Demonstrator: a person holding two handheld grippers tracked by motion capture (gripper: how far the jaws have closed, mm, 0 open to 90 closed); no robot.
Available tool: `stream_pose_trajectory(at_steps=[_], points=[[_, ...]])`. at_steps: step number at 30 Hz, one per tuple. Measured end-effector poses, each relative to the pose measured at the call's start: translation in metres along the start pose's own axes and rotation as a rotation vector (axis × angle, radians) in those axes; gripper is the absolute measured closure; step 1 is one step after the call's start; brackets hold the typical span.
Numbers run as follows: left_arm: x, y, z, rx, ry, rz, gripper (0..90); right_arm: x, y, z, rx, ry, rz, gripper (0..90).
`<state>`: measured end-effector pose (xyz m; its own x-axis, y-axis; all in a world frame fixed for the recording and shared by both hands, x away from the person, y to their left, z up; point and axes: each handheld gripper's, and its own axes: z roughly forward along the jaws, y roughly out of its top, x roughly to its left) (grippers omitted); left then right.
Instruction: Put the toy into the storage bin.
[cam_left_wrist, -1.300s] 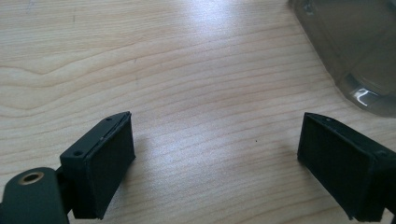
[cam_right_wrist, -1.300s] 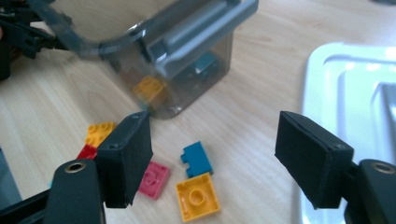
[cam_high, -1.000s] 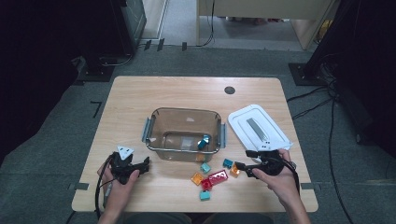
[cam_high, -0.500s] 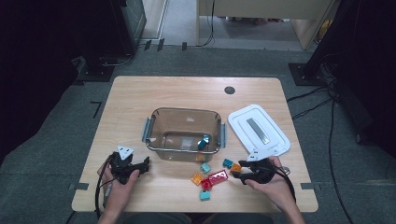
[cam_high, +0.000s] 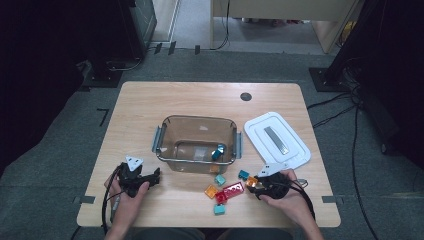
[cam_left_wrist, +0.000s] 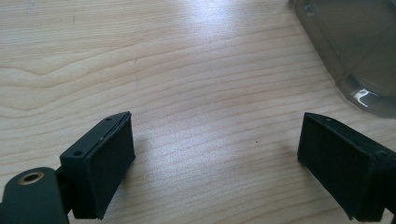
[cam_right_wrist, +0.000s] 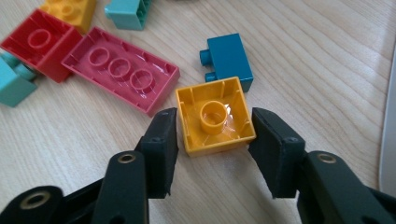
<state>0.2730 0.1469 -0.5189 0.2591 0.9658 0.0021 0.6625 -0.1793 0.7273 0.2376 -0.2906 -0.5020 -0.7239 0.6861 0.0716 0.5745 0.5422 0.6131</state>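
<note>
Wooden desk (cam_high: 150, 110) lying mostly bare at back and left. Left tool (cam_left_wrist: 215, 154) resting wide apart, gripping nothing, over bare wood near the clear tub (cam_high: 197, 142). Right tool (cam_right_wrist: 212, 140) straddling an upturned yellow brick (cam_right_wrist: 215, 114), jaws just beside its edges, near the front edge.

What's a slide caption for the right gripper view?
Right gripper jaws bracket an upturned yellow brick, not yet closed on it.
</note>
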Motion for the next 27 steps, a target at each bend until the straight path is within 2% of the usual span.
stream_pose_trajectory(at_steps=[2, 5, 16, 27], points=[[0.0, 0.0, 0.0, 0.0, 0.0, 0.0, 10.6, 0.001, 0.0, 0.001, 0.0, -0.008, -0.011, 56.1], [0.0, 0.0, 0.0, 0.0, 0.0, 0.0, 10.6, 0.0, 0.0, 0.001, -0.005, -0.018, -0.001, 59.1], [0.0, 0.0, 0.0, 0.0, 0.0, 0.0, 10.6, -0.008, 0.0, -0.007, -0.033, -0.013, 0.046, 59.9], [0.0, 0.0, 0.0, 0.0, 0.0, -0.001, 10.6, -0.021, 0.0, -0.021, -0.078, -0.048, 0.138, 60.0]])
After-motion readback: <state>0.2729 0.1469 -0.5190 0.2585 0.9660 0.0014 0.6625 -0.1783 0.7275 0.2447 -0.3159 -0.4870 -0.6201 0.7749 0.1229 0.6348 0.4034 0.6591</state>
